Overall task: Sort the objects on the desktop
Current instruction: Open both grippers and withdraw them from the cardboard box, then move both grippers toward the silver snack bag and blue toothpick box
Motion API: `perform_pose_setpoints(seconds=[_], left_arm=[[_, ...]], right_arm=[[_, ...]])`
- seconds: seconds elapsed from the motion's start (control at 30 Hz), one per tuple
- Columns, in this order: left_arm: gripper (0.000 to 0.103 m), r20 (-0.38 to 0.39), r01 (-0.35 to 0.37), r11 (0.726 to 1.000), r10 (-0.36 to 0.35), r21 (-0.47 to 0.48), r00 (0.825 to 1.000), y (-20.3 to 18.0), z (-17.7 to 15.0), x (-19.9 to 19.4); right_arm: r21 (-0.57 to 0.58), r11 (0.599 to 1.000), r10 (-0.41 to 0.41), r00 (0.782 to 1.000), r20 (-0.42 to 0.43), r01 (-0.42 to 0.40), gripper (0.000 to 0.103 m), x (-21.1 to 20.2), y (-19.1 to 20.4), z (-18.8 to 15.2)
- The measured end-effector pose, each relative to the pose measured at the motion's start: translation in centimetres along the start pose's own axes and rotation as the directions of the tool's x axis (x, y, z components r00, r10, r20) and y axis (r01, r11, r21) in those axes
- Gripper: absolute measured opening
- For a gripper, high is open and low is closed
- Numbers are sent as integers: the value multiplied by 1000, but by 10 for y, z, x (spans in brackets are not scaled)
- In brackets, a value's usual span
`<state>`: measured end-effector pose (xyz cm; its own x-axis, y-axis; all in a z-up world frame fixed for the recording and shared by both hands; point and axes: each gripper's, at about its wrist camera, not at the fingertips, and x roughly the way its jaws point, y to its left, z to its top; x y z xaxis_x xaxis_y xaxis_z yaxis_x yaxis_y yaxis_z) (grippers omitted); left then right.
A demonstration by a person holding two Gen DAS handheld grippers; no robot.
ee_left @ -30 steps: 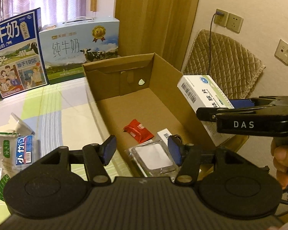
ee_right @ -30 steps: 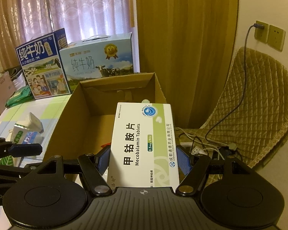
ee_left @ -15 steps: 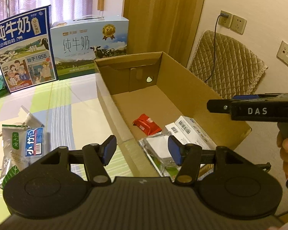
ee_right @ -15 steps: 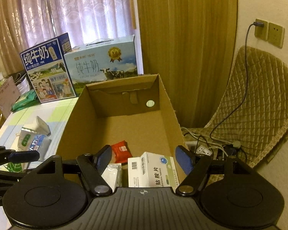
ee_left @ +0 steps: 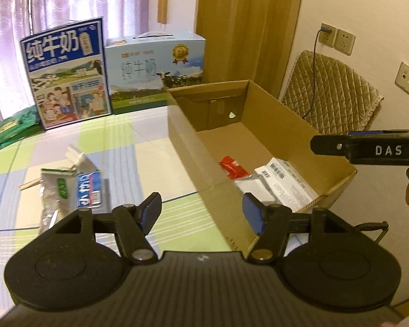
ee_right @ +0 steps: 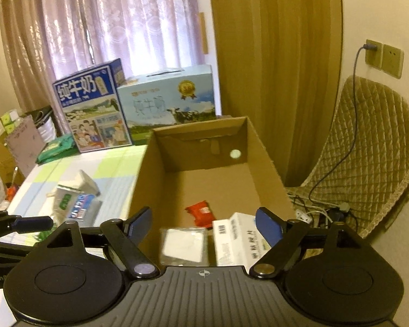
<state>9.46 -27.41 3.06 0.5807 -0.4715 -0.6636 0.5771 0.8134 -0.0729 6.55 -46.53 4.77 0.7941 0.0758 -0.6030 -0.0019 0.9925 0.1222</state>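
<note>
The white medicine box (ee_right: 238,241) now lies in the near end of the cardboard box (ee_right: 267,174), beside a clear packet (ee_right: 184,244) and a red sachet (ee_right: 200,211); a second ago it sat clamped in the right gripper (ee_right: 203,222), whose jaws now stand wide apart and empty above it. That item looks sorted. The left gripper (ee_left: 201,212) is likewise spread and holds nothing, near the packets (ee_left: 73,188) left on the checked tablecloth (ee_left: 139,150), probably next. Behind stand two milk cartons (ee_left: 65,73), curtains and a padded chair (ee_right: 368,147).
</note>
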Motion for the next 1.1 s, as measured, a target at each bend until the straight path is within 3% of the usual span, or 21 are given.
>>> perform_pose_setpoints(seconds=[0.17, 0.47, 0.83, 1.1], left_arm=[[73, 12, -26, 1000, 26, -3, 1000, 15, -11, -23], [81, 2, -92, 994, 92, -52, 996, 62, -58, -59], [86, -39, -219, 968, 216, -121, 976, 137, -108, -93], [89, -60, -254, 955, 247, -155, 967, 173, -122, -94]], right_arm=[[-17, 1000, 25, 1000, 5, -25, 88, -14, 24, -3], [-97, 992, 79, 997, 7, -78, 101, -30, 82, -16], [-158, 970, 178, 983, -43, -183, 101, -17, 154, -35], [-171, 962, 205, 977, -61, -213, 101, 2, 182, -48]])
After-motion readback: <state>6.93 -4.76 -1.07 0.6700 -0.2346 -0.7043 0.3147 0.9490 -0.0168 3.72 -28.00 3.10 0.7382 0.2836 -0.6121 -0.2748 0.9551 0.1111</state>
